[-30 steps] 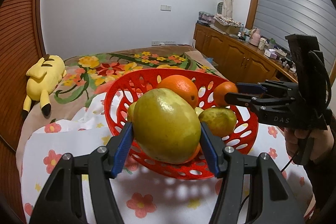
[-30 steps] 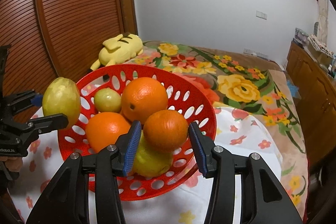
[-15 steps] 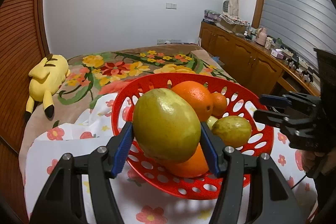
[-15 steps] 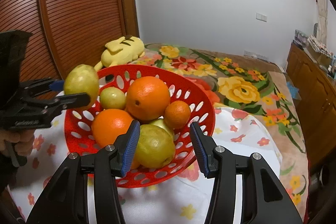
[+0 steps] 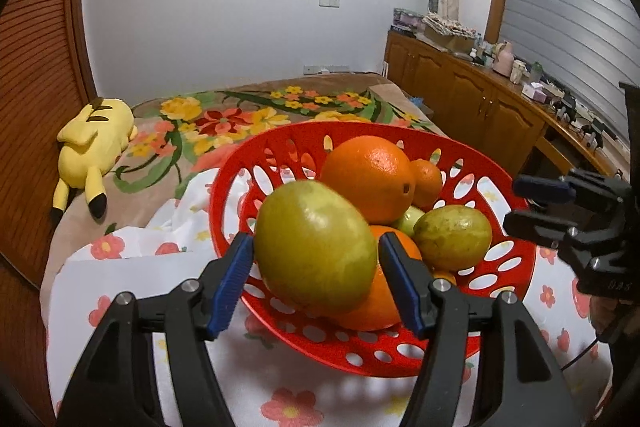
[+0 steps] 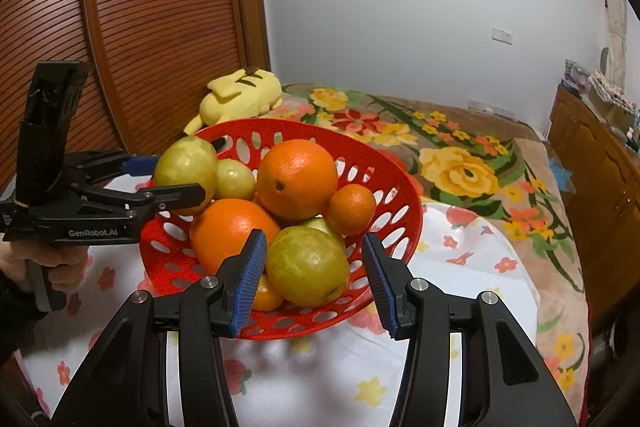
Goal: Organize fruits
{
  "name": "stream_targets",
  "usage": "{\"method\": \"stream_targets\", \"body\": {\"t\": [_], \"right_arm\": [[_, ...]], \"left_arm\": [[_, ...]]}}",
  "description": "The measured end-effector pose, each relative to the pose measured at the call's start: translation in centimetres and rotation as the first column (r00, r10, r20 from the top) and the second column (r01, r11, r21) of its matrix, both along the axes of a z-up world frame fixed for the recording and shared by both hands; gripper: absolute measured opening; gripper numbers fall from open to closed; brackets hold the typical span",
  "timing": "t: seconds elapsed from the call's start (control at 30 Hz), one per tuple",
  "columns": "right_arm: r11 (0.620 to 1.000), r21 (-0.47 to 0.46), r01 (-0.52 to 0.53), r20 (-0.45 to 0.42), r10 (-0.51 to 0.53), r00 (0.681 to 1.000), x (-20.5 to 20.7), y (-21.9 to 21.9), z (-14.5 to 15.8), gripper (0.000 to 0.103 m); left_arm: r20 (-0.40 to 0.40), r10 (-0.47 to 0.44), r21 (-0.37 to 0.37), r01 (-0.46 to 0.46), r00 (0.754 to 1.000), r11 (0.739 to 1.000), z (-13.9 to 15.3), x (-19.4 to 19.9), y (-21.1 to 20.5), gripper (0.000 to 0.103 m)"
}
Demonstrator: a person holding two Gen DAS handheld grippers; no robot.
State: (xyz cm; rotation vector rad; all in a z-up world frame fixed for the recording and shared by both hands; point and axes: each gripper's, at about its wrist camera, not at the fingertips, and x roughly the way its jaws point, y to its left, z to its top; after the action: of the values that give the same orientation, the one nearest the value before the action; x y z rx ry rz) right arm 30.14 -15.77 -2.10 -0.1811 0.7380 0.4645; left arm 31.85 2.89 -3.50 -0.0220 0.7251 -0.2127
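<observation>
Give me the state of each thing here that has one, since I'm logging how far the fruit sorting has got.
left gripper: jaws opening, green-yellow fruit between them, over the basket's edge.
right gripper: open, empty, above the basket.
red basket: upright on the floral cloth, holding oranges and green fruits.
big orange: on top of the pile.
yellow plush toy: lying on the bed.

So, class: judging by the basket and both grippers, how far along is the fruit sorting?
Done: oranges and pears sit in the red basket. In hand: the left gripper, jaws opening, has a large green pear between its pads over the basket. The right gripper is open, empty. Left: letting that pear settle. No loose fruit shows on the cloth.
</observation>
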Motion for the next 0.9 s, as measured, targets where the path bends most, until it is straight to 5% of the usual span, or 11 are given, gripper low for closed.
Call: {"method": "stream_targets", "body": {"t": [0.9], "right_arm": [[0.995,0.081,0.057,0.028,-0.059,0.998,-7.2,0.0,0.8,0.051]], "left_arm": [[0.105,0.025,0.010,-0.026,0.994,1.000,2.8,-9.2,-0.2,0.068]]}}
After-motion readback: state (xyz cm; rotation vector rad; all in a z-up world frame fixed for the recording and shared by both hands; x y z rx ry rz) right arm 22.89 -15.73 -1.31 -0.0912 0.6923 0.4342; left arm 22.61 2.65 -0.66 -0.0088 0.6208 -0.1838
